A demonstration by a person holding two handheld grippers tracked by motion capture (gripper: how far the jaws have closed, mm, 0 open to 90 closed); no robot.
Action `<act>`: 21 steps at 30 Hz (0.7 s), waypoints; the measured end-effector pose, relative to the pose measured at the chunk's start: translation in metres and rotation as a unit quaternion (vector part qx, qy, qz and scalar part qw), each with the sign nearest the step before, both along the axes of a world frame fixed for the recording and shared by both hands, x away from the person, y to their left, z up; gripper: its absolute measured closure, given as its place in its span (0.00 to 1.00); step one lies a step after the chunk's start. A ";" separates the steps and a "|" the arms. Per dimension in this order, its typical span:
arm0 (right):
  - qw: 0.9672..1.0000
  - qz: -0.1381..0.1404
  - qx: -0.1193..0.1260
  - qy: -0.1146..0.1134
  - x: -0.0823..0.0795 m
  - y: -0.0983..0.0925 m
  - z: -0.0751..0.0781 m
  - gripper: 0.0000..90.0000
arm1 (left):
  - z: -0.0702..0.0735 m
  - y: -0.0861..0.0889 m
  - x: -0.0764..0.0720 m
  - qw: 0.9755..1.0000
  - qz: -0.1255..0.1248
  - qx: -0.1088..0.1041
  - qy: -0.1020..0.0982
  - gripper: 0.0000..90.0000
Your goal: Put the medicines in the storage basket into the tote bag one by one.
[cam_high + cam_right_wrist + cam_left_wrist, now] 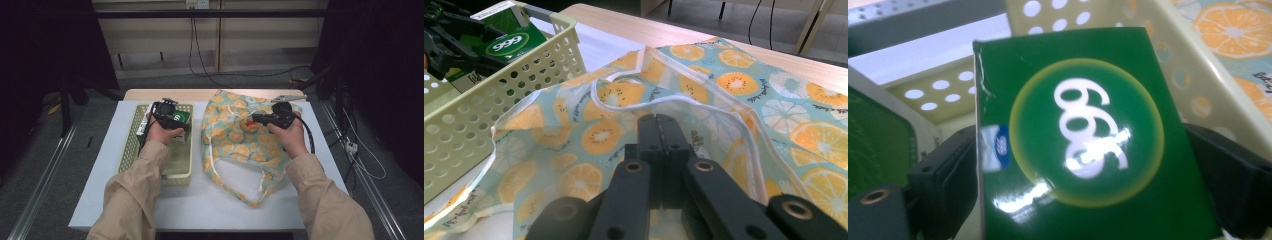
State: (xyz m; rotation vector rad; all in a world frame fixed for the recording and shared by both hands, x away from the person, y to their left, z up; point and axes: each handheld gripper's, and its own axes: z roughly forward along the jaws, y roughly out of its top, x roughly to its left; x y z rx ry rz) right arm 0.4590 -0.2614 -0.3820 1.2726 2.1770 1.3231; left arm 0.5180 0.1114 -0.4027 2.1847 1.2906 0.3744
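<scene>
Standing inside the perforated basket (pixel 131 145), the left tongs (pixel 167 117) have the green box (pixel 1083 150) between their two black jaws, which sit wide against its two sides, one at each edge in the left gripper view; whether the pads press it firmly I cannot tell for sure, but the box fills the whole gap. Basket walls rise close behind and beside the box, leaving little side room, while the space above is open. Just right of these tongs, past the basket wall, lies the fruit-print bag (pixel 235 145) on the white surface (pixel 95 190). The right tongs (pixel 663 150) are fully closed, jaws pinched together over the bag's cloth beside its white-trimmed opening.
</scene>
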 end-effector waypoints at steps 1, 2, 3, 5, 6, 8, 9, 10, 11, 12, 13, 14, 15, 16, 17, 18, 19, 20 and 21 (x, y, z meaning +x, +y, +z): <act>1.000 -0.001 -0.001 0.000 0.000 0.000 0.000 1.00 | 0.000 0.000 0.000 1.000 0.003 0.000 0.002 0.13; 1.000 -0.001 0.000 0.000 0.000 0.000 0.000 1.00 | 0.001 0.000 -0.001 1.000 0.003 0.000 0.005 0.14; 1.000 0.000 0.000 0.000 0.000 0.000 0.000 1.00 | 0.003 0.002 -0.001 1.000 0.001 0.004 0.004 0.15; 1.000 0.000 -0.001 -0.001 0.000 0.000 0.000 1.00 | 0.004 0.004 -0.001 1.000 0.000 0.000 0.004 0.18; 1.000 0.000 -0.001 -0.001 0.000 0.000 0.000 1.00 | 0.004 0.005 -0.001 1.000 0.002 -0.006 0.006 0.19; 1.000 0.001 -0.001 -0.002 0.000 0.001 0.000 1.00 | 0.006 0.007 -0.002 1.000 0.001 -0.010 0.010 0.19; 1.000 0.002 -0.001 -0.002 0.000 0.001 0.000 1.00 | 0.007 0.008 -0.003 1.000 0.001 -0.013 0.012 0.20; 1.000 0.001 -0.001 0.000 0.000 0.001 0.000 1.00 | 0.008 0.009 -0.004 1.000 -0.001 -0.015 0.014 0.20; 1.000 0.000 -0.001 0.000 0.000 0.002 0.000 1.00 | 0.010 0.011 -0.004 1.000 -0.001 -0.017 0.016 0.20; 1.000 0.000 -0.001 -0.001 0.000 0.002 0.000 1.00 | 0.013 0.011 -0.005 1.000 0.000 -0.020 0.016 0.20; 1.000 0.001 -0.001 -0.001 0.000 0.002 0.000 1.00 | 0.016 0.012 -0.006 1.000 -0.005 -0.020 0.015 0.20; 1.000 0.001 0.000 -0.002 0.000 0.002 0.001 1.00 | 0.019 0.013 -0.006 1.000 -0.007 -0.022 0.015 0.20; 1.000 0.000 0.000 -0.002 0.000 0.002 0.001 1.00 | 0.022 0.013 -0.007 1.000 -0.008 -0.023 0.015 0.20; 1.000 0.000 0.000 -0.001 0.000 0.002 0.000 1.00 | 0.026 0.014 -0.008 1.000 -0.008 -0.023 0.015 0.20; 1.000 0.000 -0.001 -0.001 0.000 0.003 0.000 1.00 | 0.030 0.015 -0.009 1.000 -0.009 -0.023 0.015 0.20; 1.000 0.000 -0.001 -0.001 0.000 0.003 0.000 1.00 | 0.034 0.015 -0.010 1.000 -0.012 -0.021 0.011 0.20; 1.000 0.000 -0.002 -0.001 0.000 0.003 0.000 1.00 | 0.039 0.016 -0.011 1.000 -0.015 -0.024 0.010 0.20; 1.000 0.000 -0.001 -0.001 0.000 0.004 0.000 1.00 | 0.044 0.016 -0.013 1.000 -0.019 -0.024 0.006 0.20; 1.000 0.000 -0.001 -0.001 0.000 0.004 0.000 1.00 | 0.049 0.016 -0.015 1.000 -0.021 -0.021 0.003 0.20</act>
